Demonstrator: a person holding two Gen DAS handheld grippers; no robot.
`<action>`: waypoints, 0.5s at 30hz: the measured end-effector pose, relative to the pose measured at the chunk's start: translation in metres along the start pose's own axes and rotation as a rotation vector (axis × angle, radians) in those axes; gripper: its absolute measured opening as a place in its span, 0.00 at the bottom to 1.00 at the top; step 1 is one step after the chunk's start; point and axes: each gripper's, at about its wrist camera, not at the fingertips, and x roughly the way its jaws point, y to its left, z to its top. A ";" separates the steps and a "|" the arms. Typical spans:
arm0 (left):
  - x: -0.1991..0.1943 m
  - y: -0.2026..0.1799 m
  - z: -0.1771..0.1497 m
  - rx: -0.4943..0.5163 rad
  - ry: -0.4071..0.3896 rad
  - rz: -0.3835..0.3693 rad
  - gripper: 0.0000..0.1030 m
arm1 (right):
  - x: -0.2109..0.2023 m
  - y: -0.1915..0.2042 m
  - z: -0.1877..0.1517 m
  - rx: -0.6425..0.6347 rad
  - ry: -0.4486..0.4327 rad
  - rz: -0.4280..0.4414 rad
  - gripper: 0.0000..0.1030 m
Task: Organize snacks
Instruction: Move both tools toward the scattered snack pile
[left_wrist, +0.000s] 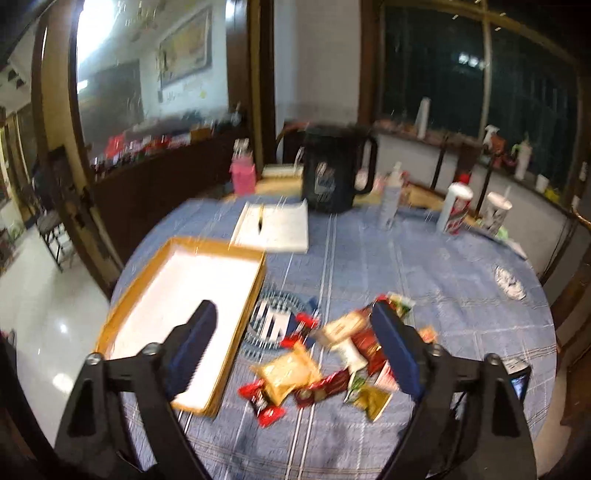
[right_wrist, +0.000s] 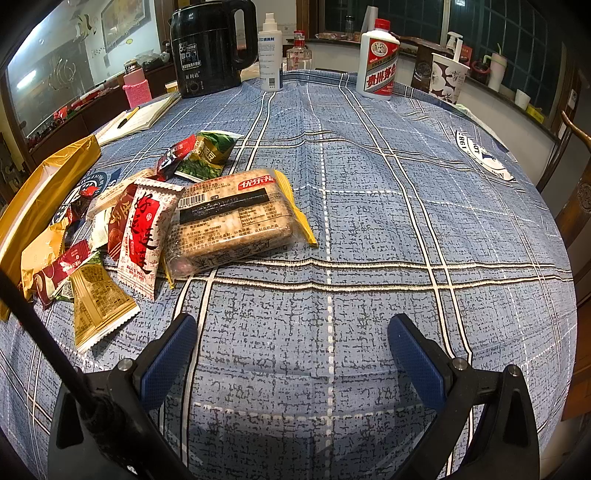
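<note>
A: Where do the snacks lie, biggest first?

B: The biggest is the clear-wrapped slab of pale crackers with yellow ends (right_wrist: 236, 218), flat on the blue checked cloth of the round worktop (right_wrist: 406, 221), touching the right side of the heap. I'd judge it stiff but brittle, and its film slippery, so I'd take it across the short width near the middle, with a gentle squeeze.

A: And next?

B: The white and red flat pouch (right_wrist: 146, 236) leans against it. It looks light and soft, with crimped ends that offer an easy pinch. Then the gold foil sachet (right_wrist: 98, 306), nearest the camera, thin and crinkly; grip its sealed edge. The green packet (right_wrist: 207, 153) lies behind. Smallest are the red twist-wrapped sweets (left_wrist: 264, 406), which will likely skid away unless pinched at the body.

A: Where should they go?

B: Probably the shallow gold-rimmed tray with a white floor (left_wrist: 258, 275), just beside the heap and bare inside.

A: The jaws?

B: The left gripper (left_wrist: 295, 350) hangs over the heap, jaws apart, holding nothing. The right gripper (right_wrist: 291, 354) hovers over bare cloth, jaws wide apart and empty.
</note>
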 end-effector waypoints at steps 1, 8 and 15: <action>0.004 0.006 -0.002 -0.020 0.017 -0.011 0.80 | 0.000 0.000 0.000 0.000 0.000 0.000 1.00; 0.006 0.037 -0.012 -0.110 0.022 -0.041 0.81 | 0.002 0.000 -0.001 -0.001 0.000 0.000 1.00; 0.034 0.055 -0.029 -0.215 0.159 -0.154 0.80 | 0.003 0.001 0.004 -0.060 0.039 0.088 0.96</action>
